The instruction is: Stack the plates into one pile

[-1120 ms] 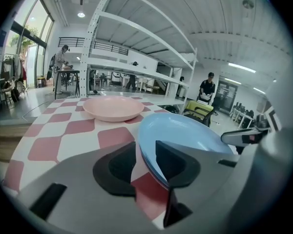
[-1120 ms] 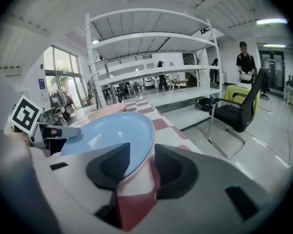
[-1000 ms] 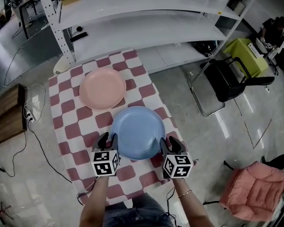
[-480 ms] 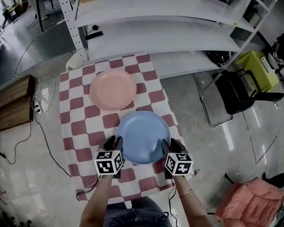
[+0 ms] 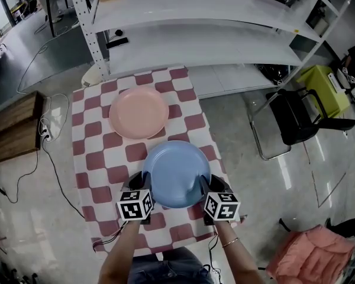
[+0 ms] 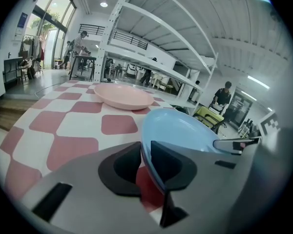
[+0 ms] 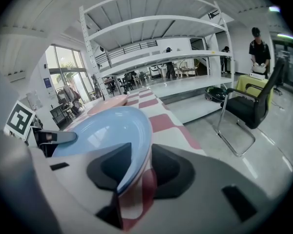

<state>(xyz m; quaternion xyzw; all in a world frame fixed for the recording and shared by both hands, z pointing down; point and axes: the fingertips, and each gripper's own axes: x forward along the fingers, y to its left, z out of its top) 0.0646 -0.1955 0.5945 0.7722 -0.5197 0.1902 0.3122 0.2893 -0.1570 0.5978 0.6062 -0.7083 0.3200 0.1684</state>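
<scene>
Checked desk (image 5: pixel 100 158): left hand-held gripper (image 6: pixel 145 146), just closing, grips blue plate (image 5: pixel 176 173) by its rim; right hand-held gripper (image 7: pixel 142 148), closing, straddles it loosely.

Bare checked cloth (image 5: pixel 97 158) left of blue plate (image 5: pixel 176 173), pink plate (image 5: pixel 138 112) beyond, shelving (image 5: pixel 195 40) behind

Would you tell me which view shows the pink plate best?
The head view: the whole pink plate lies unobstructed on the checked cloth. The left gripper view shows it edge-on; the right gripper view only a sliver.
</scene>
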